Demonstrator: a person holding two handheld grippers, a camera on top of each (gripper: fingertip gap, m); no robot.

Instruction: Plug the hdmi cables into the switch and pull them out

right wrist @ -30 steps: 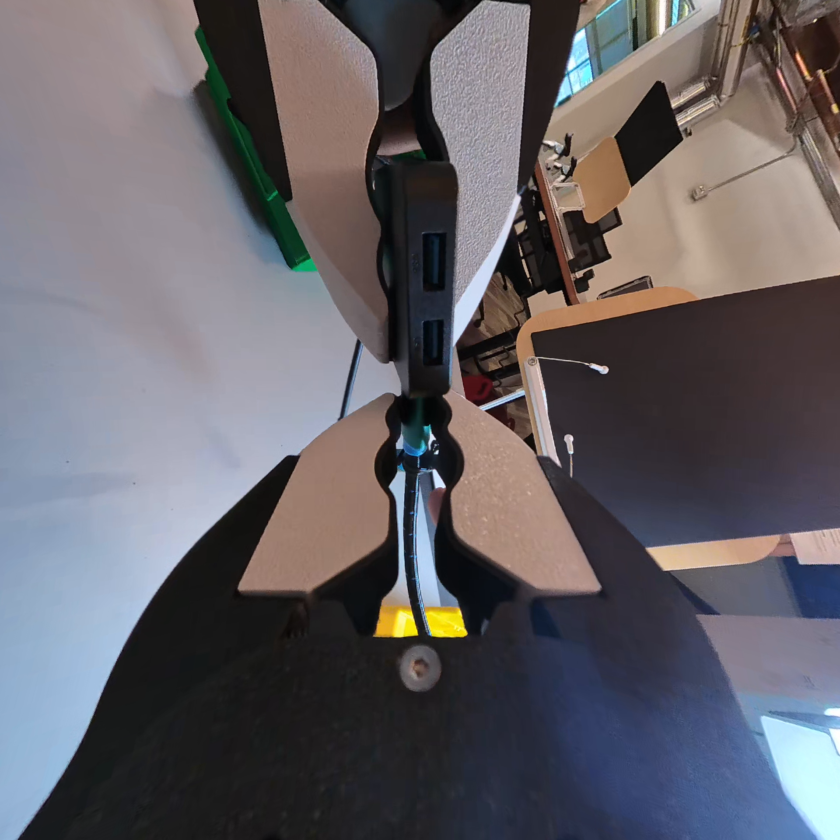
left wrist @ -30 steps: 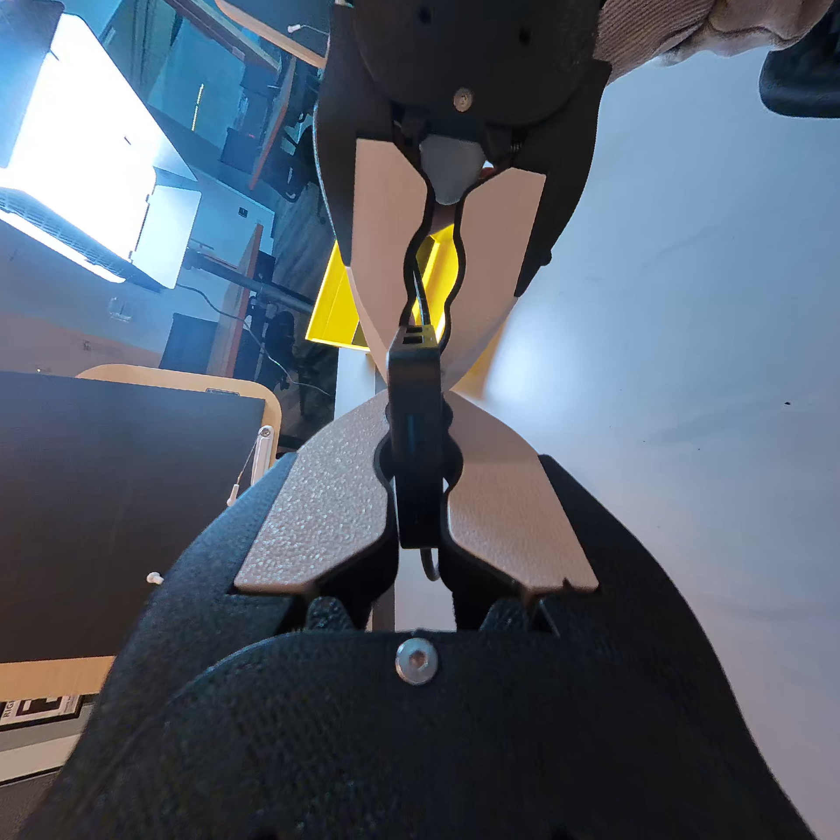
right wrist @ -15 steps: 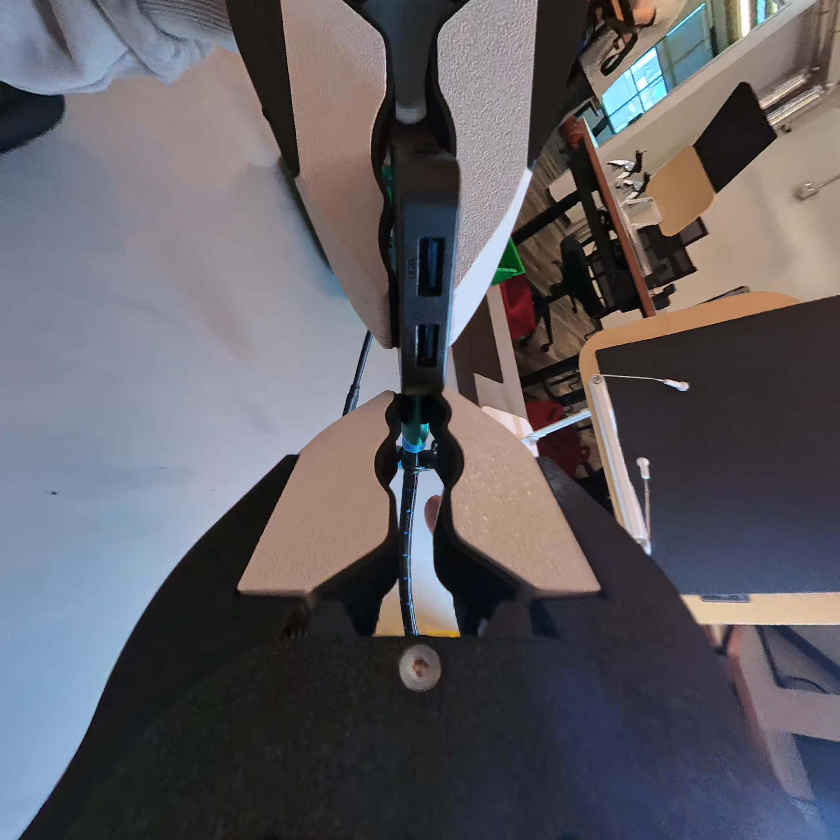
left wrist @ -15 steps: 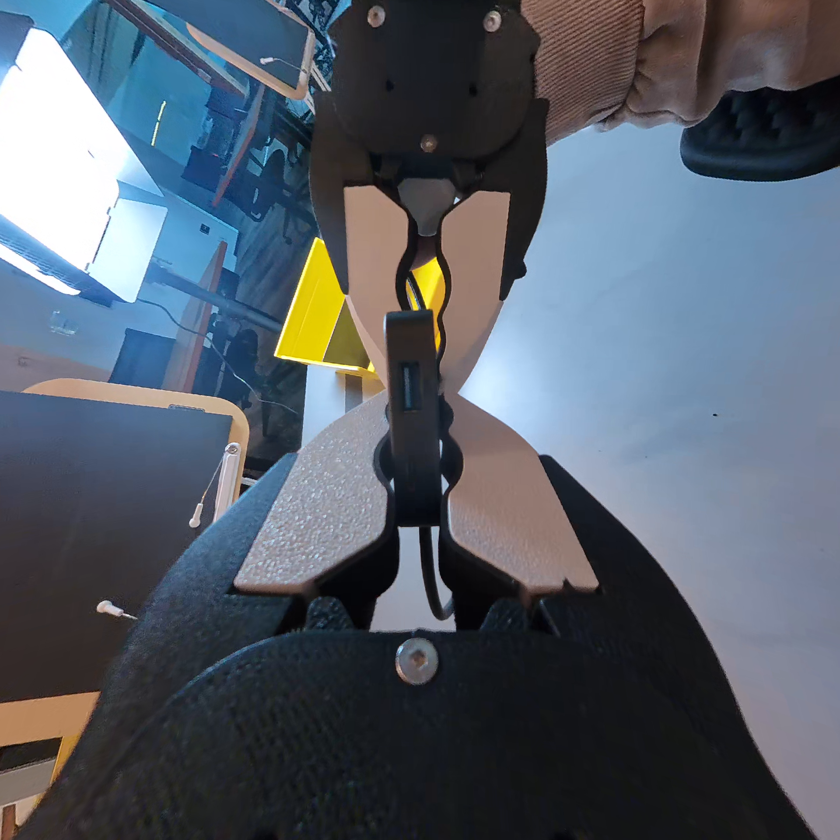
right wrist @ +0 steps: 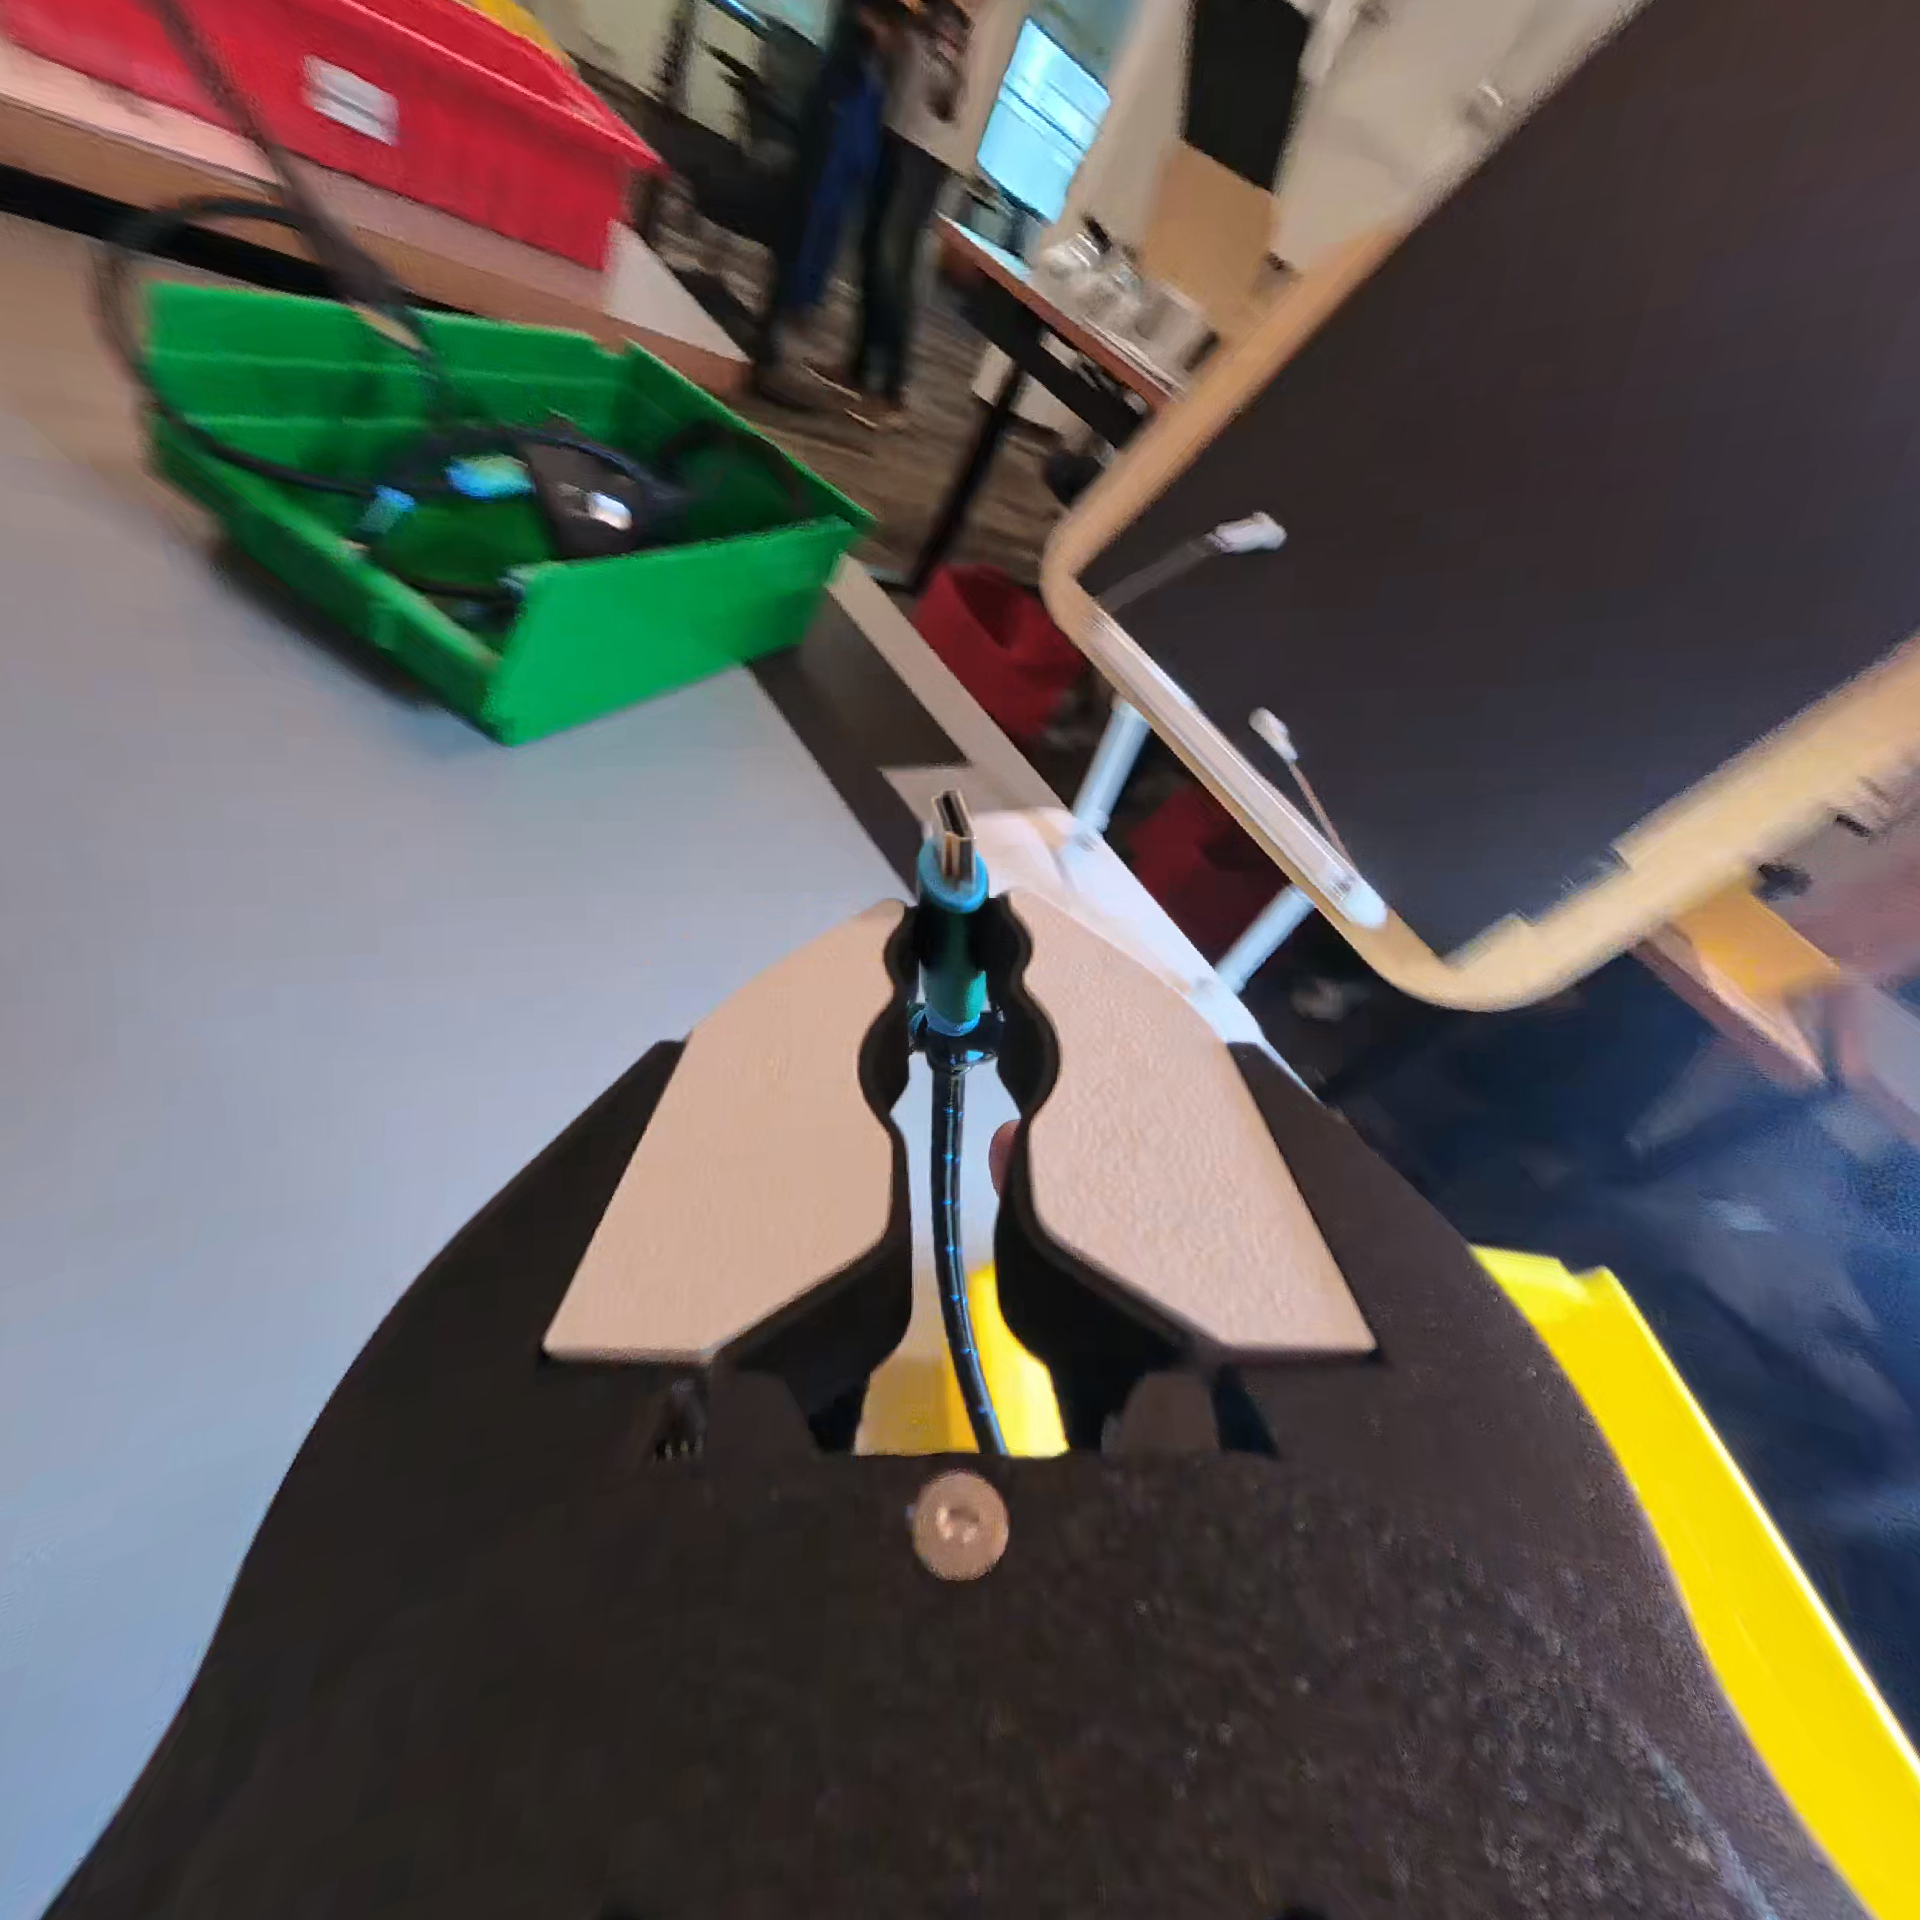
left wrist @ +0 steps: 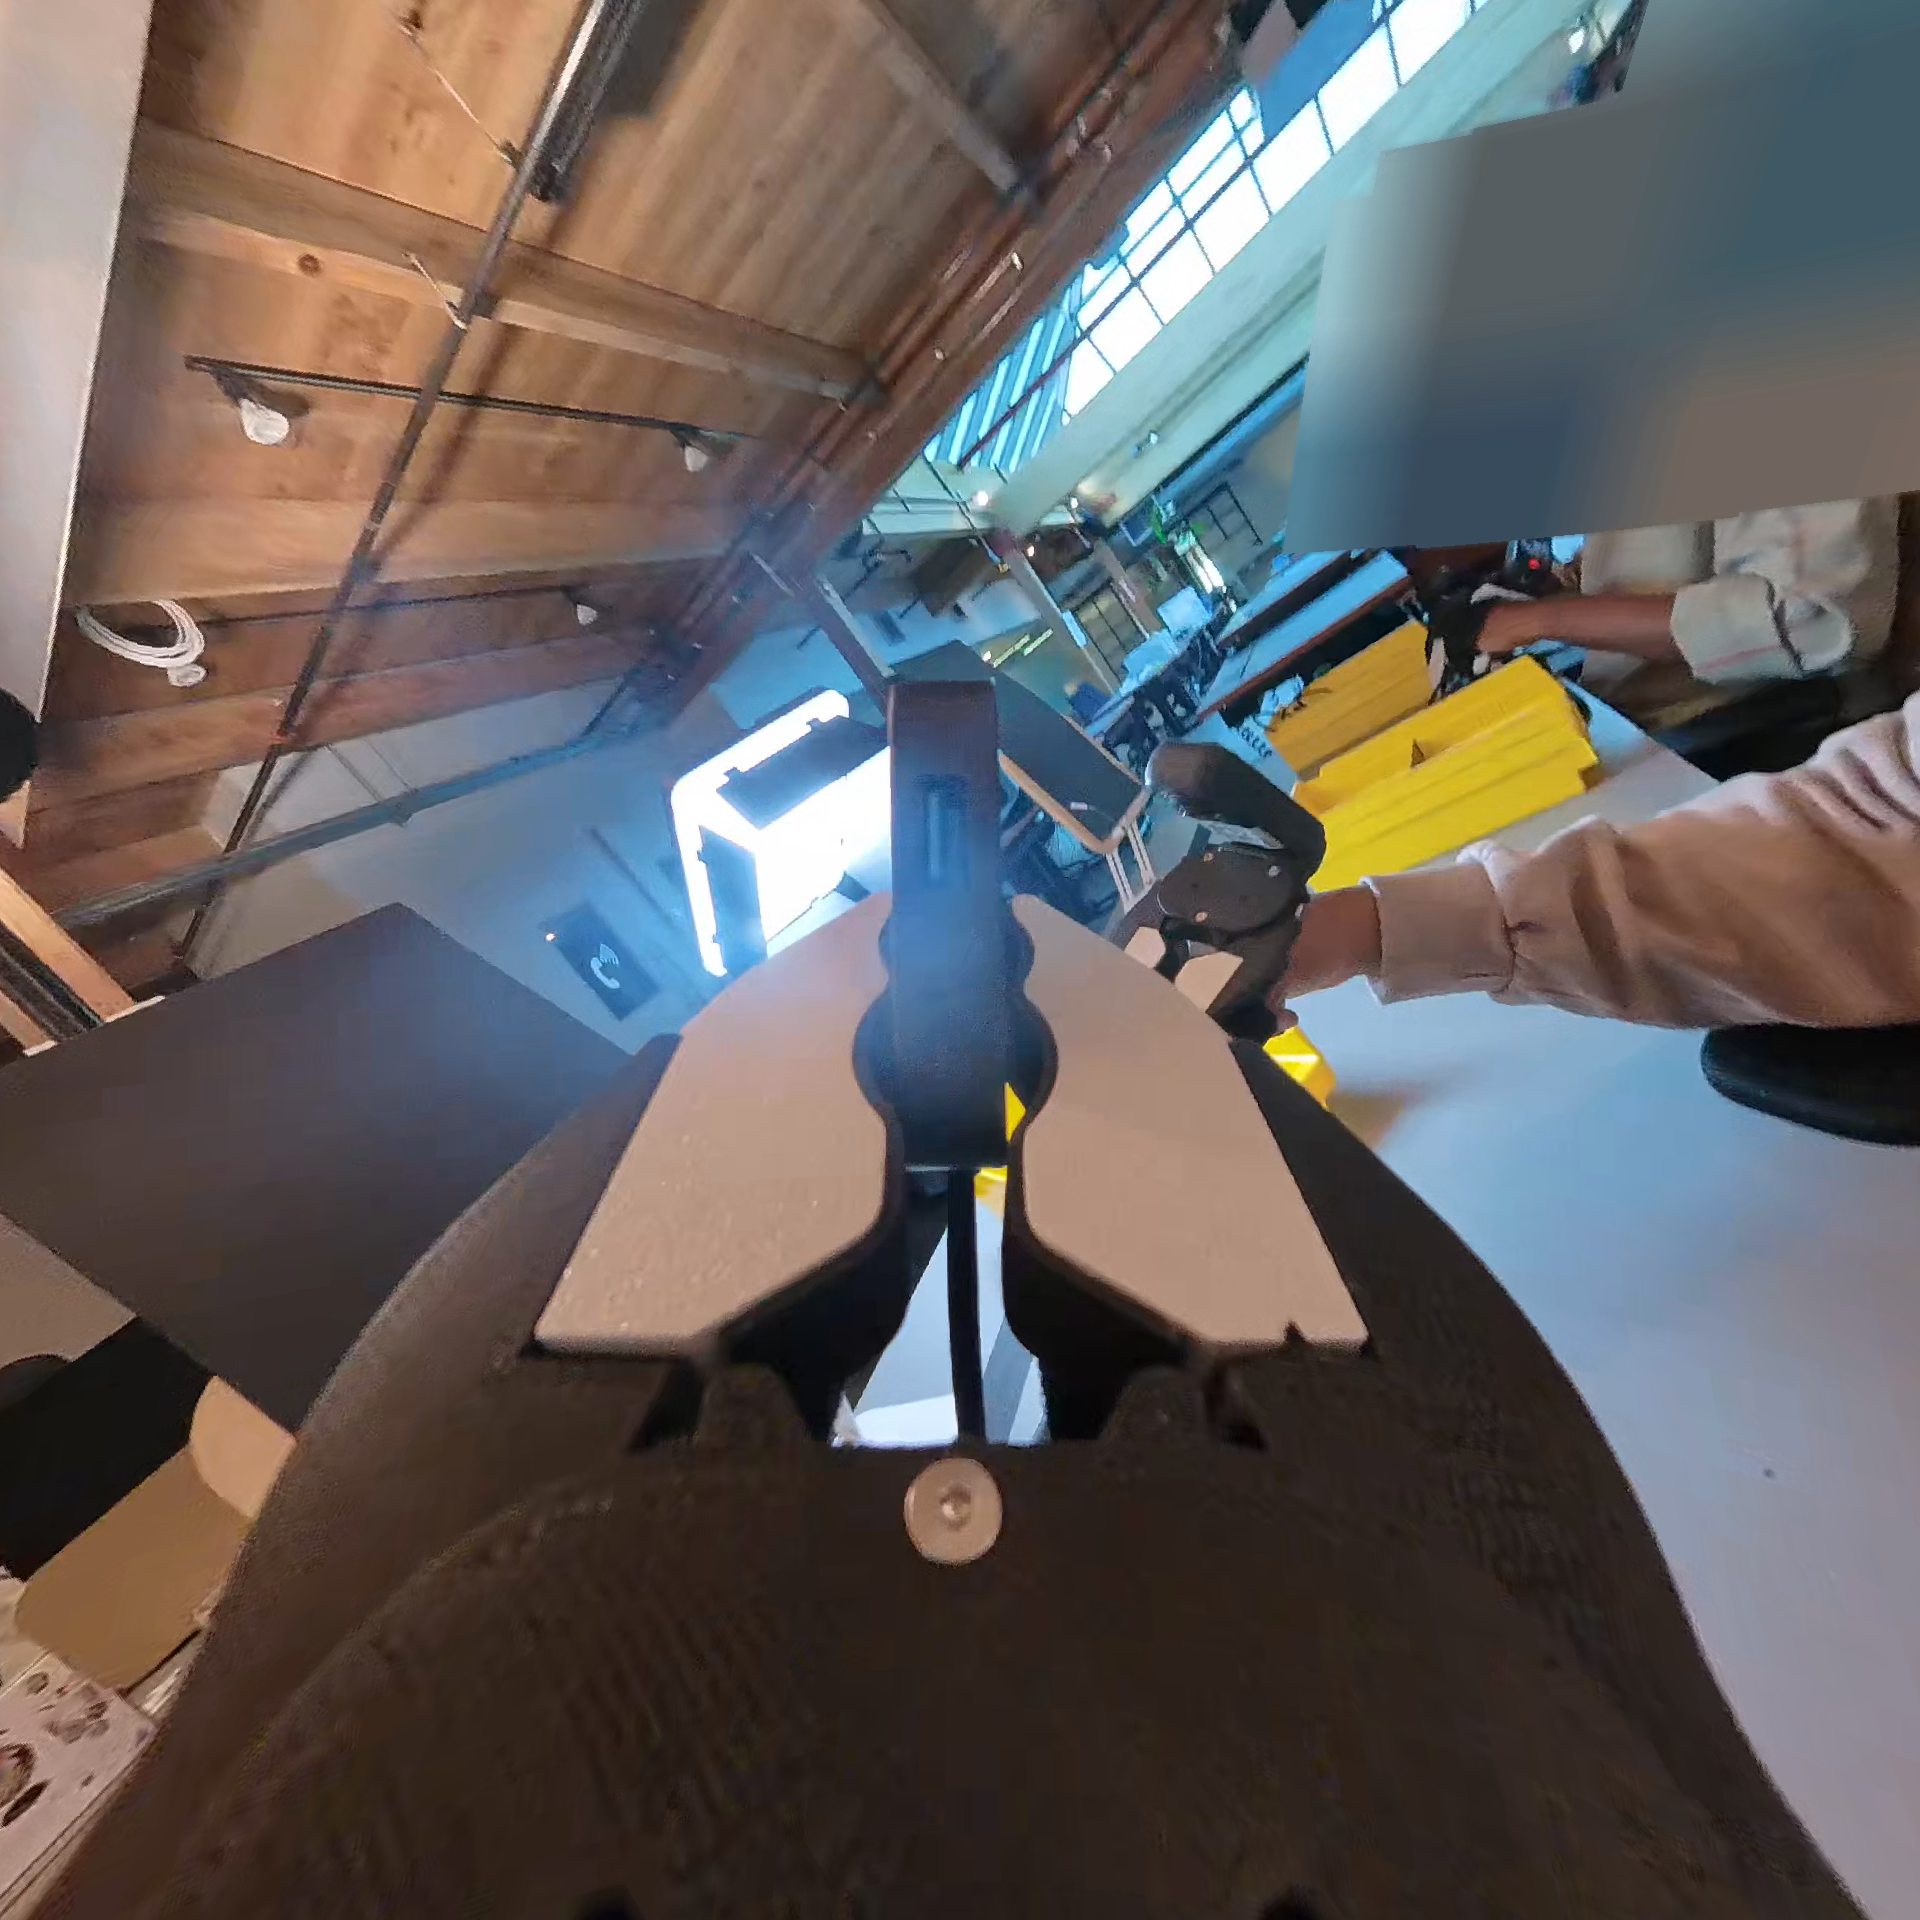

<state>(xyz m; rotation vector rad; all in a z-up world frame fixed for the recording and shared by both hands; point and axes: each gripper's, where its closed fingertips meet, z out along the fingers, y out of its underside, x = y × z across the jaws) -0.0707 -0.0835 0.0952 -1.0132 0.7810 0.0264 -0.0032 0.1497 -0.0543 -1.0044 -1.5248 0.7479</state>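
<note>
My left gripper (left wrist: 951, 935) is shut on the black switch (left wrist: 942, 831), which stands upright between the fingers with an empty port facing me and its own black lead hanging below. My right gripper (right wrist: 951, 914) is shut on the teal-and-blue plug of an HDMI cable (right wrist: 951, 935). The bare metal tip (right wrist: 953, 826) points forward and is free of the switch. The braided cable (right wrist: 956, 1247) runs back between the fingers. The right gripper also shows in the left wrist view (left wrist: 1221, 925), far right, held by a hand in a light sleeve.
A green bin (right wrist: 499, 520) with cables sits on the white table (right wrist: 312, 935). Yellow bins (left wrist: 1444, 769) lie at the far right, one yellow bin (right wrist: 1714, 1538) beneath my right gripper. A black panel with wooden edge (right wrist: 1558, 520) stands beyond the table edge. Red bins (right wrist: 416, 114) sit behind. About 30 cm separates my left fingertips from my right.
The plug has come out of the switch. The two grippers, tip to tip before, have swung apart; the left one now tilts up toward the ceiling and the right one faces the green bin.
</note>
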